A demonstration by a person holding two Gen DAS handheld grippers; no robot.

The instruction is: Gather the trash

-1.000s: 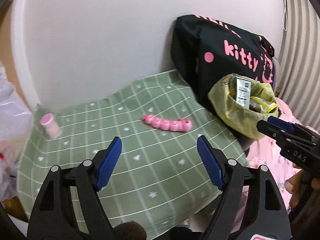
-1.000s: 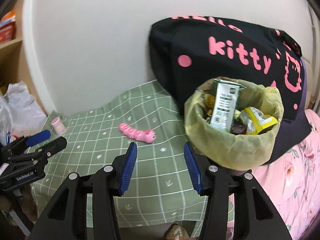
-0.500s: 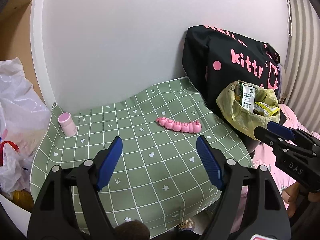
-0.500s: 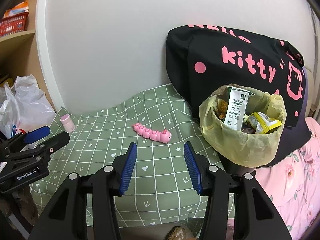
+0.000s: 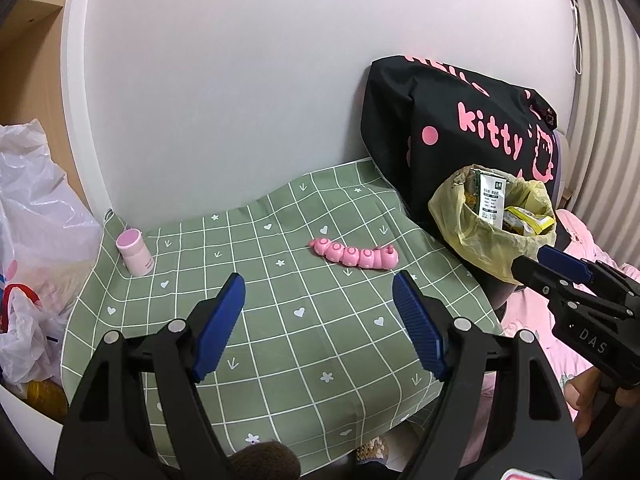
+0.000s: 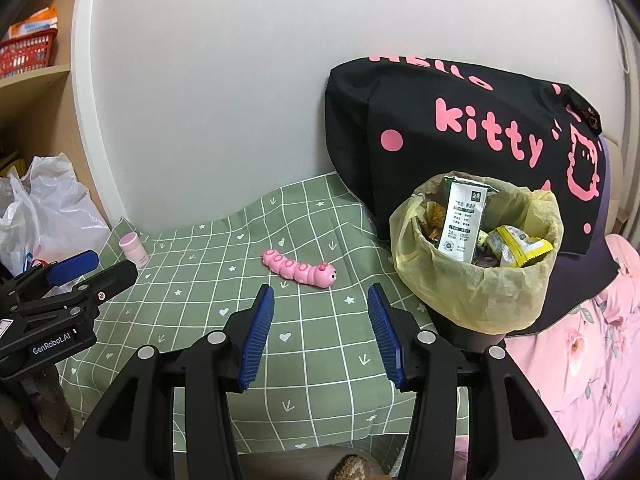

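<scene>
Two handheld grippers hovered side by side above a small table draped in a green checked cloth [image 5: 304, 320]. Jaws of the left gripper [image 5: 319, 312] stood wide apart with nothing between them, and those of the right gripper [image 6: 321, 322] also stood apart and empty. At the right edge of the cloth sat a bin lined with a yellow bag [image 6: 476, 280], filled with trash: a green-and-white carton [image 6: 462, 220] stood upright in it beside a yellow wrapper [image 6: 520, 246]. A black bag with pink lettering [image 6: 460, 128] leaned on the wall behind the bin. On the cloth lay a pink caterpillar toy [image 6: 298, 269], well apart from a small pink bottle [image 5: 134, 254] near the left edge
</scene>
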